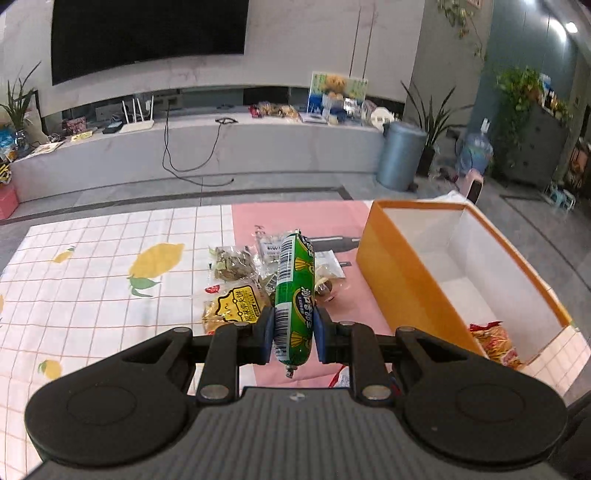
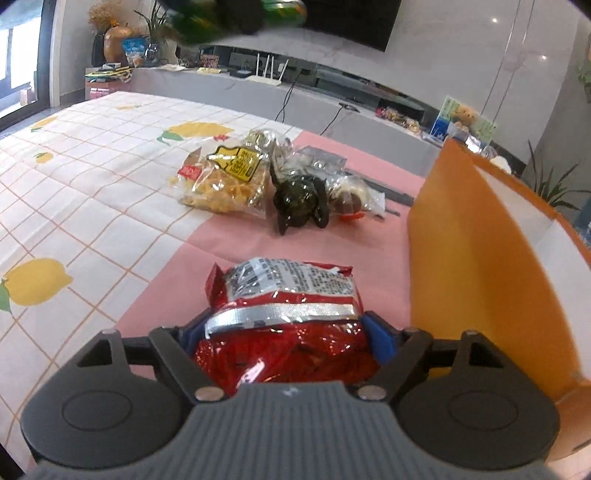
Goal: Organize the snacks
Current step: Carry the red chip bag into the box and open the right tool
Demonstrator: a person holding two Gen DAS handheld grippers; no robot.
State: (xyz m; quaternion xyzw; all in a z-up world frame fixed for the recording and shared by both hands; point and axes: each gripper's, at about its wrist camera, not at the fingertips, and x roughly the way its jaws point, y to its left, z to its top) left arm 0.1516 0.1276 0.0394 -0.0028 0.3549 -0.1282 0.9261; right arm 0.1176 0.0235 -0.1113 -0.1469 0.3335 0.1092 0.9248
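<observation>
My left gripper (image 1: 293, 334) is shut on a green sausage stick (image 1: 294, 291) and holds it above the table, left of the orange box (image 1: 402, 280). A red and yellow snack bag (image 1: 495, 341) lies inside the box. My right gripper (image 2: 286, 339) is shut on a red snack bag (image 2: 288, 321) low over the pink cloth, next to the orange box (image 2: 476, 266). A snack pile lies ahead: a yellow cracker bag (image 2: 225, 177), a dark green packet (image 2: 301, 201) and a clear pastry packet (image 2: 349, 195). The cracker bag also shows in the left wrist view (image 1: 232, 304).
The table has a lemon-print checked cloth (image 1: 92, 280) and a pink cloth (image 2: 229, 243). Beyond the table edge are a grey TV bench (image 1: 207, 147), a grey bin (image 1: 400, 155) and potted plants. A green blur at the top of the right wrist view (image 2: 236, 14) hangs overhead.
</observation>
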